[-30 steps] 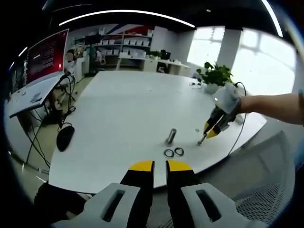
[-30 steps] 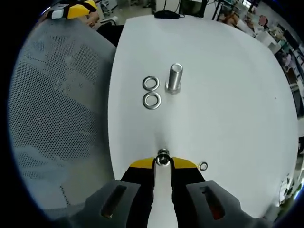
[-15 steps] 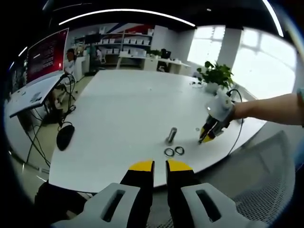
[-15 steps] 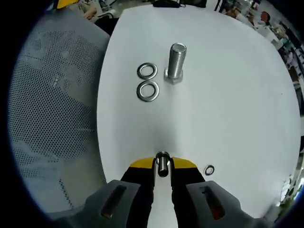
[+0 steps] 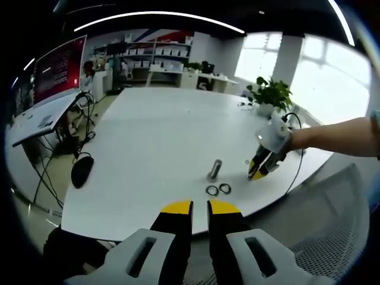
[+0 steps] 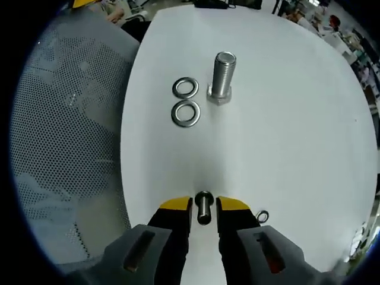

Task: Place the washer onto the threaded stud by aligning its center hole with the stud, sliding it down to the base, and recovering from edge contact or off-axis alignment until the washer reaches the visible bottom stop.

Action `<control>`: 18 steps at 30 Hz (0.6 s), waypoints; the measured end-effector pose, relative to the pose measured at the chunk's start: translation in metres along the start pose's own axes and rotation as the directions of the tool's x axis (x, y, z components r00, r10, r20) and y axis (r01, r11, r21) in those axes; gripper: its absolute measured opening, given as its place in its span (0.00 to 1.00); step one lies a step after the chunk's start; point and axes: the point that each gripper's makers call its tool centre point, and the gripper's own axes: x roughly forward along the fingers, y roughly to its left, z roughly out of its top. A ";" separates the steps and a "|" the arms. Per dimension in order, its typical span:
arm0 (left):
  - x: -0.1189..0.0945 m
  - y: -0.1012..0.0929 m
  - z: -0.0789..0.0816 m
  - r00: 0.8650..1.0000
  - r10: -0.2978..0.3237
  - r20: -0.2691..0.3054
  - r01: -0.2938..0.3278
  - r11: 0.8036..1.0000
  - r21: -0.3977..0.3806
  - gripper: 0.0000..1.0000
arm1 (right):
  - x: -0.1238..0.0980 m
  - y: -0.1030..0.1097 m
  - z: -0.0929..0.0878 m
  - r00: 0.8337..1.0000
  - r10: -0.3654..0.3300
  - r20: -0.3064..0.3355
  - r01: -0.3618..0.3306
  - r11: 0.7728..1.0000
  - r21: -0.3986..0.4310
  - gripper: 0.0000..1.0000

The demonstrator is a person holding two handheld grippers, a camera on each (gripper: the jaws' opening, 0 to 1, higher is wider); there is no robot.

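- Holding a washer (image 6: 204, 207) edge-on between its yellow-tipped jaws, your right gripper (image 6: 204, 206) hovers over the white table (image 6: 285, 136), well short of the threaded stud (image 6: 222, 78).
- Judge the step in hand as transport and alignment: the washer is not yet over the stud, so nothing has been threaded on.
- Next, carry the washer above the stud's top, turn it flat so its center hole faces down the stud's axis, then lower it to the hex base.
- Note that your left gripper (image 5: 200, 209) waits off the table's near edge, well back from the stud (image 5: 215, 169); its jaws are parted by a narrow gap and hold nothing.
- Note two more steel rings (image 6: 185, 101) lying flat, touching each other, just beside the stud's base; a smaller ring (image 6: 262, 216) lies beside the right gripper's tip.
- Expect hard, smooth metal throughout: the stud is an upright, ridged cylinder on a hexagonal head, and an off-axis washer may catch its rim.
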 end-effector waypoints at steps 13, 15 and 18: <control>0.000 0.000 0.000 1.000 0.003 0.003 -0.003 1.000 -0.002 0.07 | -0.012 -0.017 -0.021 0.999 -0.041 0.035 0.040 0.998 0.047 0.28; 0.000 0.001 0.001 1.000 0.005 0.003 -0.005 1.000 -0.002 0.07 | -0.014 -0.021 -0.028 0.998 -0.044 0.037 0.042 0.997 0.059 0.28; 0.000 0.001 0.001 1.000 0.006 0.004 -0.006 1.000 -0.002 0.07 | -0.017 -0.029 -0.041 0.997 -0.063 0.040 0.058 0.992 0.116 0.27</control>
